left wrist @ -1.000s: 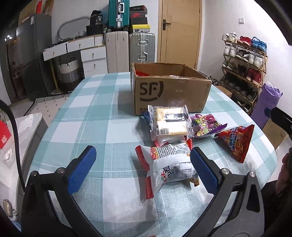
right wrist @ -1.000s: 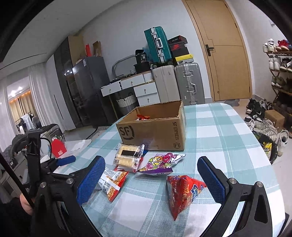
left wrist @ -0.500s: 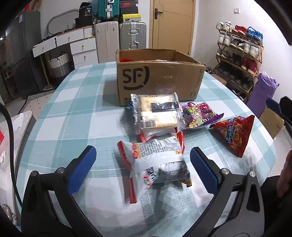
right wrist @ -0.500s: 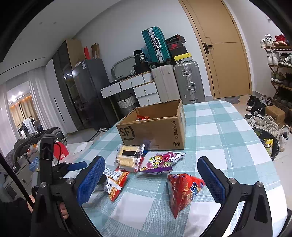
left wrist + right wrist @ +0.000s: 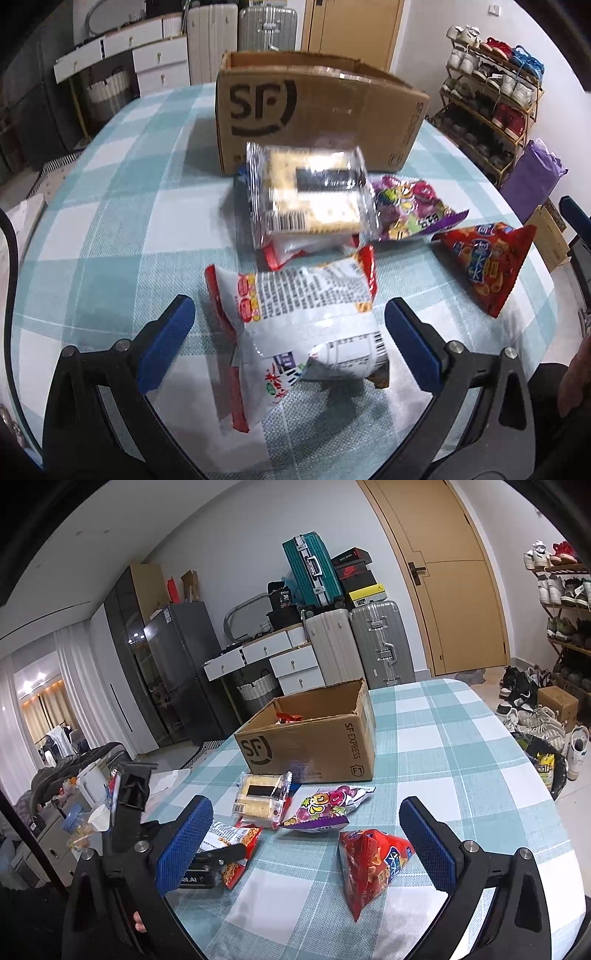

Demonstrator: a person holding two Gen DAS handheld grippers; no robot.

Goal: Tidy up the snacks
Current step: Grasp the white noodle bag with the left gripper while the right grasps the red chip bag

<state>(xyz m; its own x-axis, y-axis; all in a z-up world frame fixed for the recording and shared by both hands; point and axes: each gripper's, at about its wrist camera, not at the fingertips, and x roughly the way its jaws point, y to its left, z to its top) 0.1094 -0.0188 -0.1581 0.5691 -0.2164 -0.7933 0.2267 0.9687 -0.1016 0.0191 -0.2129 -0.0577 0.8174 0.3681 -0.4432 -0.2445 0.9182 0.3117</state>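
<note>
Landmark: cardboard box (image 5: 317, 110), open-topped, on the checked tablecloth (image 5: 110, 206).
Left gripper (image 5: 288, 332): fingers spread wide, straddling the white-and-red snack bag (image 5: 299, 314), nearest of the packets in front of the box.
Right gripper (image 5: 306, 845): fingers wide, empty, above the red triangular packet (image 5: 369, 864).
Risk: puffed, slick film may squirt from closing pads.
Risk: bag overlaps the packet under the cracker pack (image 5: 310, 195); lifting may drag it.

Your left black two-finger gripper with blue pads (image 5: 286, 334) is low over the table, its jaws spread wide and level, nothing between the pads (image 5: 168, 341) touching them. Your right black two-finger gripper with blue textured pads (image 5: 304, 843) sits higher, jaws equally wide apart and empty. In the right wrist view, your left gripper shows at lower left.
</note>
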